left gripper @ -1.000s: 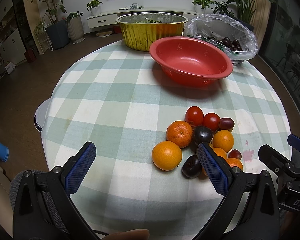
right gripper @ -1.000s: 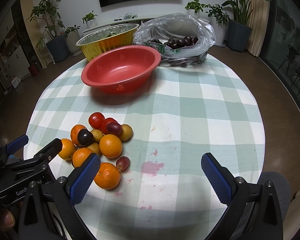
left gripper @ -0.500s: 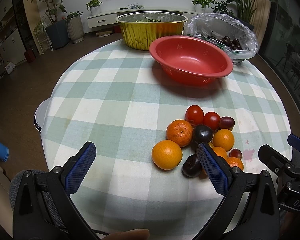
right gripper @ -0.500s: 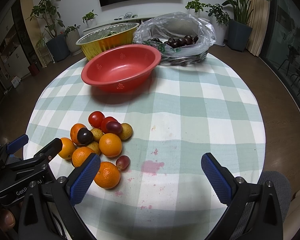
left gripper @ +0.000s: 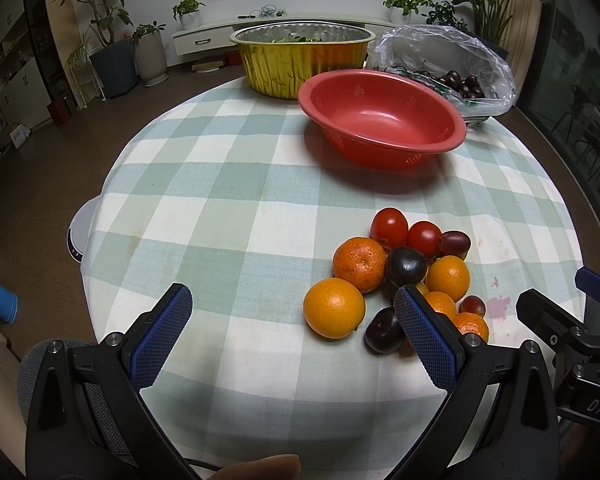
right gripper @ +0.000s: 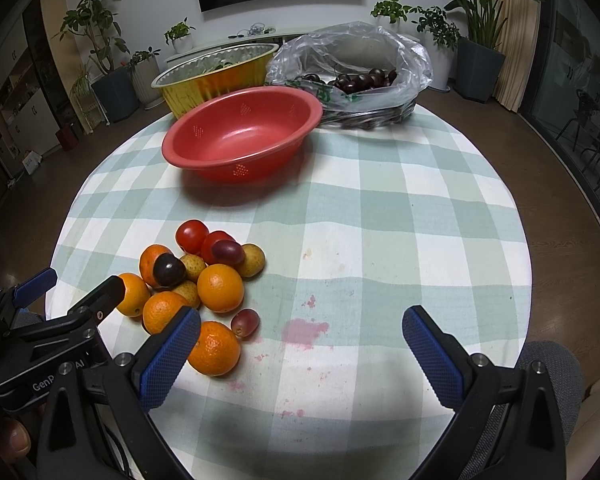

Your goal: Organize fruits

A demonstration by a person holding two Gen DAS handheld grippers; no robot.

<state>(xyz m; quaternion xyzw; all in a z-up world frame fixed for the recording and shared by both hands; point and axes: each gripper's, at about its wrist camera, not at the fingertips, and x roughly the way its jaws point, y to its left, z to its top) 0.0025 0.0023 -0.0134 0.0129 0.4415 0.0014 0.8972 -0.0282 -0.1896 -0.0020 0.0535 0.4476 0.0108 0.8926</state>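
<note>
A heap of fruit (left gripper: 404, 276) lies on the checked tablecloth (left gripper: 228, 184) at about four o'clock in the left wrist view and nine o'clock in the right: oranges (right gripper: 220, 287), two tomatoes (right gripper: 191, 235), dark plums (left gripper: 405, 266) and small yellow fruits (right gripper: 253, 259), all touching. The red basin (left gripper: 382, 117) sits at one o'clock, well apart, holding nothing. Behind it stand a gold foil tub (left gripper: 302, 58) and a plastic bag of dark cherries (right gripper: 350, 70). The left gripper (left gripper: 292, 320) and right gripper (right gripper: 300, 338) both hover spread wide, gripping nothing.
</note>
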